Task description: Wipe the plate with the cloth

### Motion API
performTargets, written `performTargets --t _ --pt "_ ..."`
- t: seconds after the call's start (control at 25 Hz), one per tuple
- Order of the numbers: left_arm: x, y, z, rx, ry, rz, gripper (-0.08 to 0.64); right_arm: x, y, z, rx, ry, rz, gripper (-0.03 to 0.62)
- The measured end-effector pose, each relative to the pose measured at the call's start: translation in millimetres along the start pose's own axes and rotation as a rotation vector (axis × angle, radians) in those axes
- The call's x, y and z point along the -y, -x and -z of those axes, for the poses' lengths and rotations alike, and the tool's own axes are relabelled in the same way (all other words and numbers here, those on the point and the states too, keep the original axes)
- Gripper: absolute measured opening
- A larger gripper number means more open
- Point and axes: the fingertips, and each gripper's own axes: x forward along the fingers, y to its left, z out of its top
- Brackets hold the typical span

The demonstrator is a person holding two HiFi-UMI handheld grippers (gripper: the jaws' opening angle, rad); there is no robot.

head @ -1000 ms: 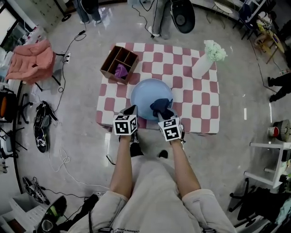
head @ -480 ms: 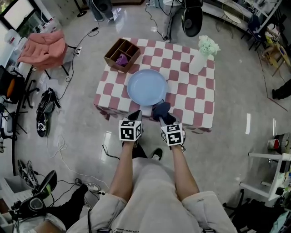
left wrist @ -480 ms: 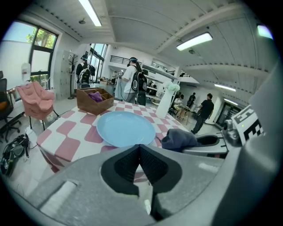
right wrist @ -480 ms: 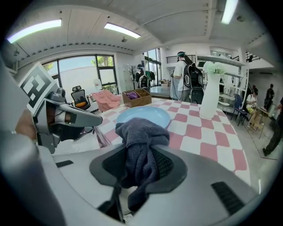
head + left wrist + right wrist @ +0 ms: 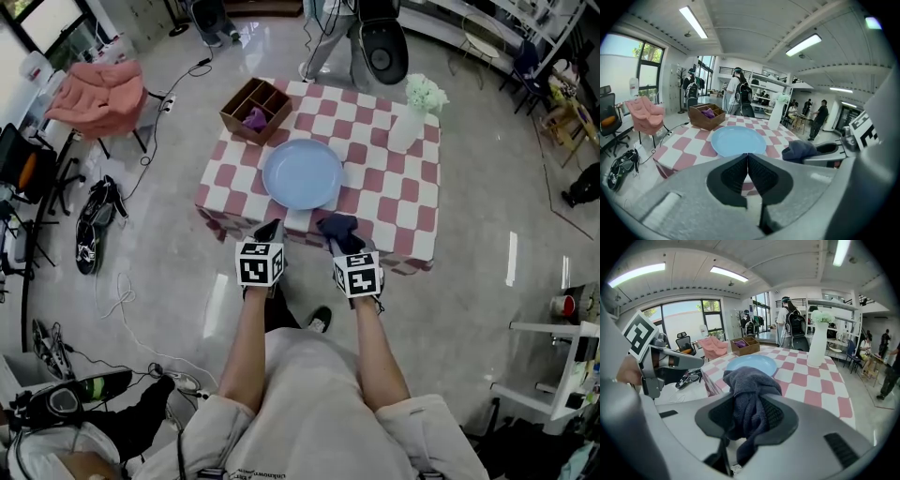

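Cloth (image 5: 751, 380) pinched in right gripper (image 5: 750, 420) — plate (image 5: 303, 174) just beyond.

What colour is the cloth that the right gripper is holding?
Dark navy blue. The cloth shows best in the right gripper view.

Right of centre in the head view I have open checkered surface (image 5: 398, 202), below the white vase (image 5: 410, 131) at its upper right corner. The blue plate (image 5: 303, 174) takes the middle. A wooden box (image 5: 253, 111) blocks the upper left corner, near the plate's rim. Only a narrow bare strip runs between the plate and my left gripper (image 5: 272, 228) and right gripper (image 5: 337, 236), whose clamped cloth (image 5: 337, 225) overhangs it. At frame left, cables (image 5: 127, 309) and a pink-draped chair (image 5: 94, 98) clutter the floor.
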Motion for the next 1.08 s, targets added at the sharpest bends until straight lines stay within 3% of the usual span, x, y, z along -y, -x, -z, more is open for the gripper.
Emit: performTargets --t 0.24,1.08 --pt "2 3 4 -0.022 -0.026 -0.025 0.011 -5 5 0 -0.001 0.004 0.005 0.13" --pt "8 5 -2 0.01 -0.023 0.007 0.011 -5 11 -13 0.028 -0.03 0.026 0.13"
